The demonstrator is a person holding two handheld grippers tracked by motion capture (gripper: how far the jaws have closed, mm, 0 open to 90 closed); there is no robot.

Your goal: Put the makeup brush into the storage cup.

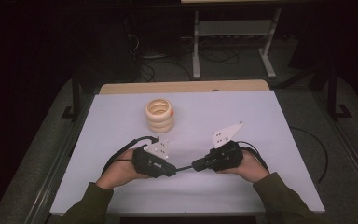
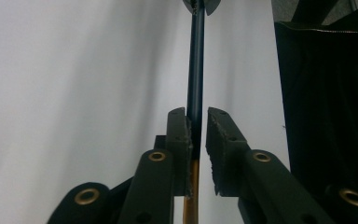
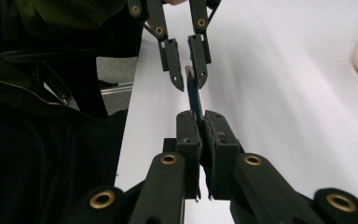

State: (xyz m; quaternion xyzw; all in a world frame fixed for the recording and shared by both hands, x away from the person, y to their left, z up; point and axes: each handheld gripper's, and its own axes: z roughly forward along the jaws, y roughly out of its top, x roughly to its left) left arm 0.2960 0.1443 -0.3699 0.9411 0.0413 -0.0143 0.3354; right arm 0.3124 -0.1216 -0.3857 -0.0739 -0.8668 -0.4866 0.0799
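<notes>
White foam-like sheet covers the table in the high view, and over its near middle the left gripper and the right gripper point at each other, tips almost meeting, with a thin dark pen bridging the gap between them. A cream ribbed holder stands well apart, farther back on the sheet.

In the left gripper view the pen's dark barrel runs straight away from the jaws, its brass-coloured end lying between them. The left pad touches the barrel, the right one stands a sliver off, so these jaws look slackened rather than clamped.

In the right gripper view the jaws are pressed together on the pen, gripping it firmly, while the far gripper has its tips parted around the other end.

My reading: a hand-over is under way, right side carrying the pen. Next the left gripper should draw clear without nudging it, then the pen may go to the holder
</notes>
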